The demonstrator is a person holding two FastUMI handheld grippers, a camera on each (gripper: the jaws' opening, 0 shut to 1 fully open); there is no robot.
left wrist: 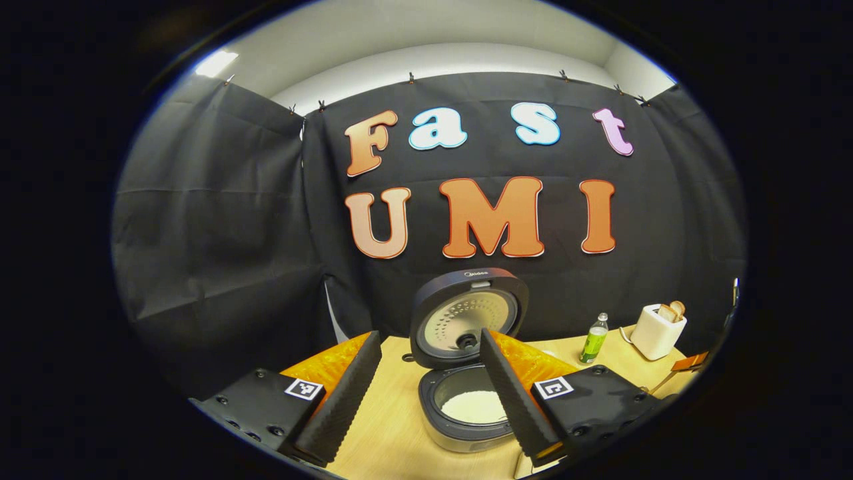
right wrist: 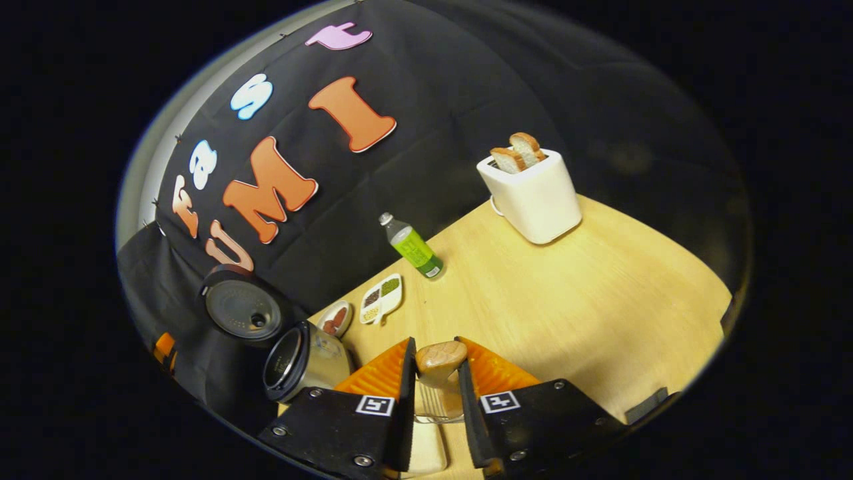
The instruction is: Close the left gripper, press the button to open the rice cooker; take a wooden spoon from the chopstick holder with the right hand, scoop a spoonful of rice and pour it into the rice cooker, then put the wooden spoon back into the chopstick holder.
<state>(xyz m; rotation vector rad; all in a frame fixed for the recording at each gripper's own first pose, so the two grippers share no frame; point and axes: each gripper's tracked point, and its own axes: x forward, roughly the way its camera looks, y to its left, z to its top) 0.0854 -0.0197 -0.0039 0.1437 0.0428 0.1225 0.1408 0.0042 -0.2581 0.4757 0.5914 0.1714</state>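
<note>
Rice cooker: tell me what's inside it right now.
The rice cooker stands open, lid up. White rice lies in the inner pot. The left gripper's right finger covers the pot's right side, so anything there is hidden.

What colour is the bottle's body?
Green, clearest in the right gripper view: bottle.

In the left gripper view we look level and forward across the table (left wrist: 390,427), close to the open rice cooker (left wrist: 466,360) at lower centre, facing the booth's back wall. In the right gripper view we look down from higher up, rolled so the table (right wrist: 600,293) tilts, with the rice cooker (right wrist: 293,363) farther off at lower left. Both views share the cooker, the green bottle (left wrist: 594,339) (right wrist: 412,246) and the toaster (left wrist: 658,331) (right wrist: 535,193).
</note>
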